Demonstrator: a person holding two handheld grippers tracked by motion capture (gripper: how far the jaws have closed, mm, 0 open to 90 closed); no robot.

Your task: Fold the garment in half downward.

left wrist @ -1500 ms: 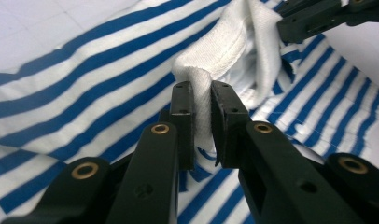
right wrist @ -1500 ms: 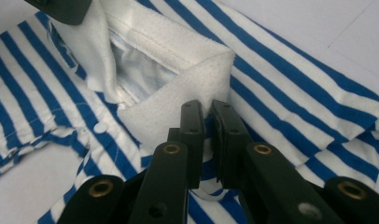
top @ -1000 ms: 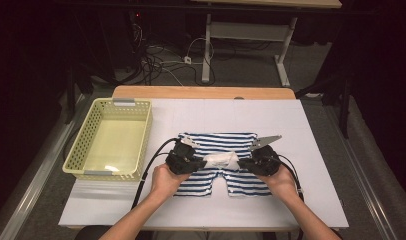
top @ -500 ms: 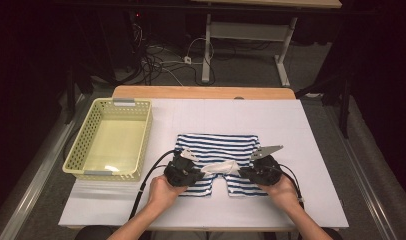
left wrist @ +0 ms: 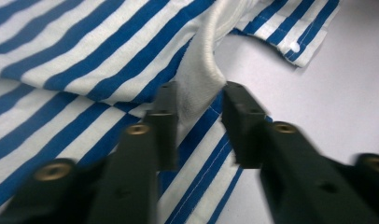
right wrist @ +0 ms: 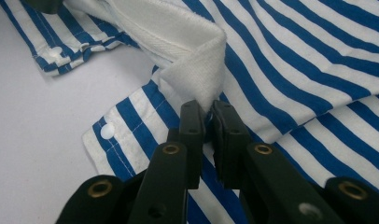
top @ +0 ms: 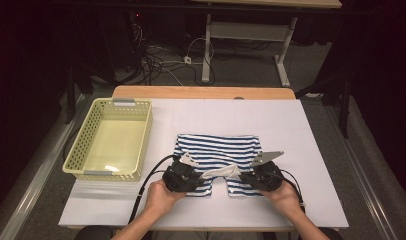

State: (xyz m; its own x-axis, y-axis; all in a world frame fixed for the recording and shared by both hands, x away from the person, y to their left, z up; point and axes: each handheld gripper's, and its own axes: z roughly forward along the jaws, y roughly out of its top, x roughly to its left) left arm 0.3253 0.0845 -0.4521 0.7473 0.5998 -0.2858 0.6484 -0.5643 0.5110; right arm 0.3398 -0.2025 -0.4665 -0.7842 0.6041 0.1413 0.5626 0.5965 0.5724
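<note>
— Where blue-striped shorts [top: 217, 159] lie flat mid-table, near front edge: held how?
— Right gripper [right wrist: 206, 122] clamped on white waistband [right wrist: 192, 70]. Left gripper [left wrist: 199, 105] jaws just opening, waistband between, no longer pinched.
— Anything around, anything blocking?
— Yellow basket [top: 111, 140] well left of shorts. White table [top: 311, 130] otherwise bare; cables on floor behind.

Blue-white striped shorts [top: 216, 152] flat on table, white waistband [top: 222, 172] folded down over legs.
</note>
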